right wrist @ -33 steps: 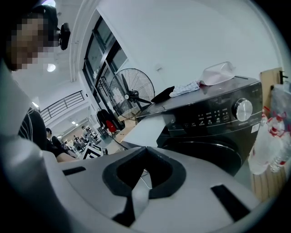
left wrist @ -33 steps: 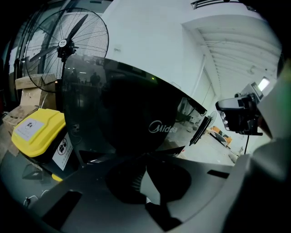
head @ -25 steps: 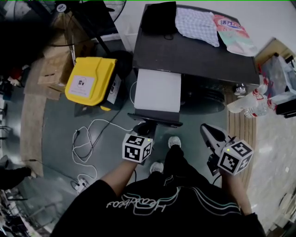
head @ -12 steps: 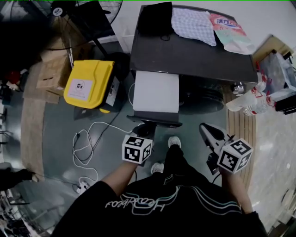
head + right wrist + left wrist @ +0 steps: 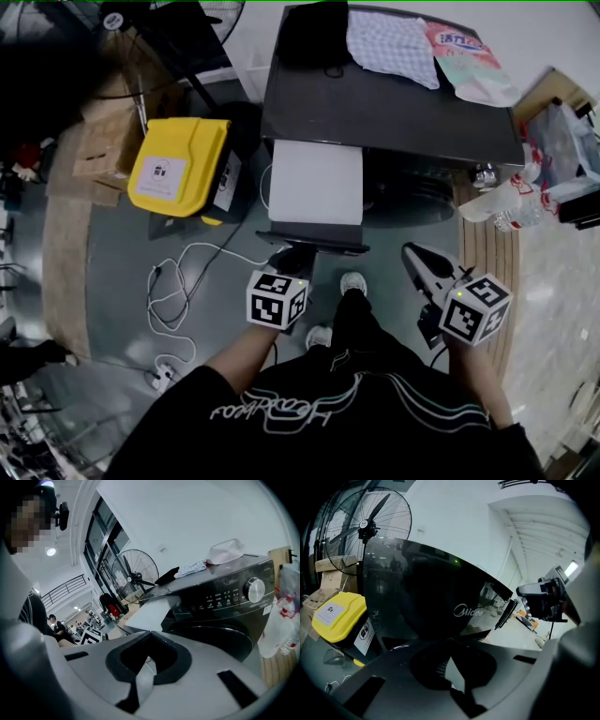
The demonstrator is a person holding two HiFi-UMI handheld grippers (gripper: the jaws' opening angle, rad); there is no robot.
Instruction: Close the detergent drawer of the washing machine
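Left claw (image 5: 450,641), right claw (image 5: 148,632) both pressed together, empty; detergent drawer (image 5: 316,183) out; Midea logo (image 5: 468,611) only in left gripper view.

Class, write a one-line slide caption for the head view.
Detergent drawer open on the washing machine, left claw near its front.

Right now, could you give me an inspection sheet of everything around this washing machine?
Surface: washing machine top, dark and flat.
Job's things: detergent drawer pulled out, not yet closed.
Clutter: black cloth, checked cloth and refill pouch on the top; yellow case on the floor; plastic bottles at the right.
Grippers: left tongs shut, close to the drawer's front, contact unclear; right tongs shut, empty, off to the right.
Cables: white cable looped on the floor.
Surroundings: standing fan, cardboard boxes.
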